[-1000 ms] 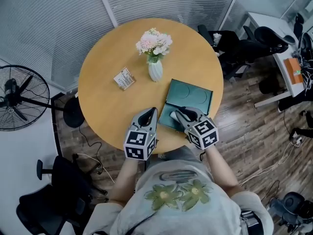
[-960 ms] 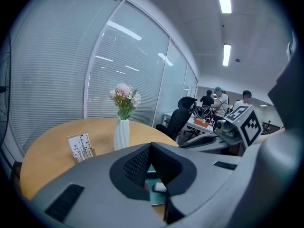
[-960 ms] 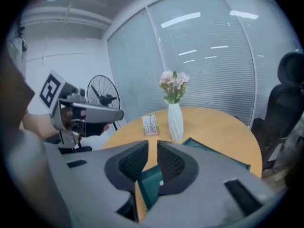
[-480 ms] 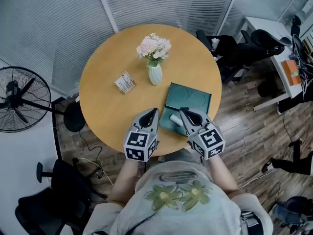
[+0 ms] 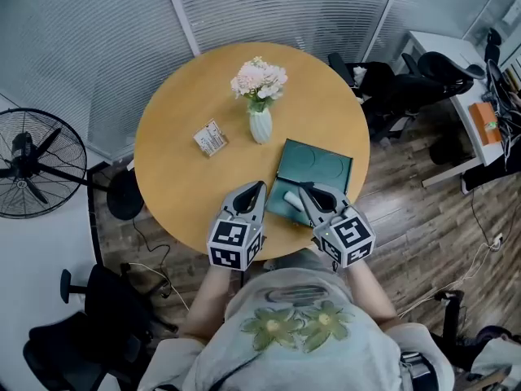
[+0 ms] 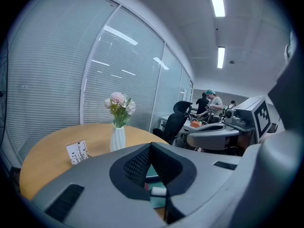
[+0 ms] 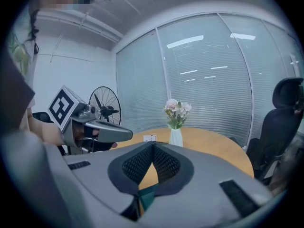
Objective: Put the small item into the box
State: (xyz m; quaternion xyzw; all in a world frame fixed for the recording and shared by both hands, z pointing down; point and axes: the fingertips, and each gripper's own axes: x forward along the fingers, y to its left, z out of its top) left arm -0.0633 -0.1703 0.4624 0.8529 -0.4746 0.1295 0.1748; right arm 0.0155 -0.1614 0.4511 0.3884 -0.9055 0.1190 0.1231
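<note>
1. Right gripper (image 5: 302, 189) hangs low over the near edge of the round wooden worktop (image 5: 179, 137), its two dark mesh-faced jaws pressed together at the tips with nothing between them.
2. Left gripper (image 5: 257, 186) is just to its left at about the same height. Its jaws also meet at the tips and grip nothing.
3. Both grippers point away from the person, toward the middle of the worktop, and their tips are near each other but apart.
4. The small white cylindrical item (image 5: 291, 199) lies on its side inside the dark green flat box (image 5: 326, 165), close to the box's near left corner. From the head view it sits between the two grippers' tips, just beside the right one, with neither gripper holding it.
5. The box lies open on the person's right part of the worktop, with its near edge close to the worktop's rim. Its farther half shows two round impressions.
6. Beyond the box stands a white ribbed vase (image 5: 260, 125) holding pink and white flowers (image 5: 259, 76), upright and clear of the box.
7. A small white printed card (image 5: 211, 138) stands to the left of the vase, apart from it.
8. A black pedestal fan (image 5: 28, 163) stands on the floor off the worktop's left side.
</note>
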